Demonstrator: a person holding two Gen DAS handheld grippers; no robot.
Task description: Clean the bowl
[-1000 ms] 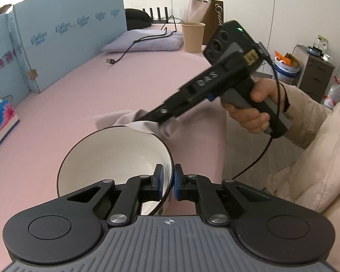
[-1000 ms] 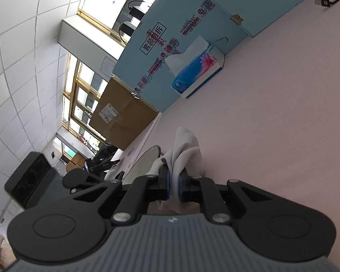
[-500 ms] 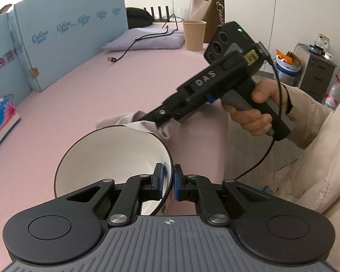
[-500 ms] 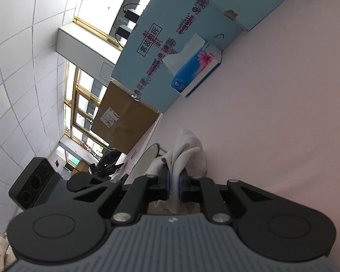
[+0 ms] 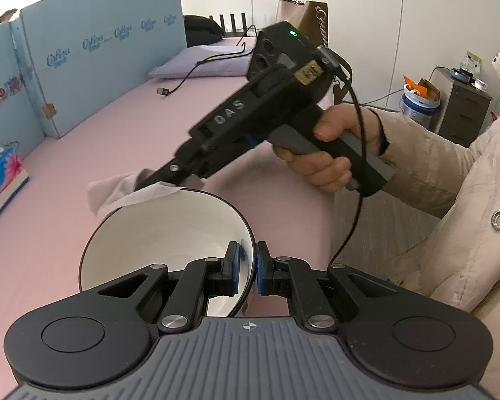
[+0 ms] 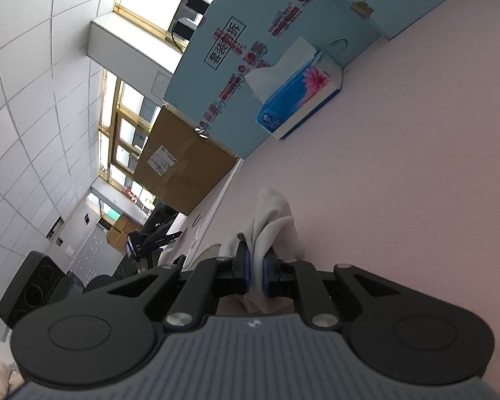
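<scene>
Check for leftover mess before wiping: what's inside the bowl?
The bowl looks bare and white inside. The left gripper's fingers hide its lowest part, and the cloth drapes the far rim.

The bowl clamped in the left gripper looks like glossy white ceramic with a dark rim, the soft pale cloth pinched by the matt black plastic right gripper is wrinkled, and the pink tabletop beyond is smooth and matt.

both grippers' fingers pinched nearly closed, each gripping something.
</scene>
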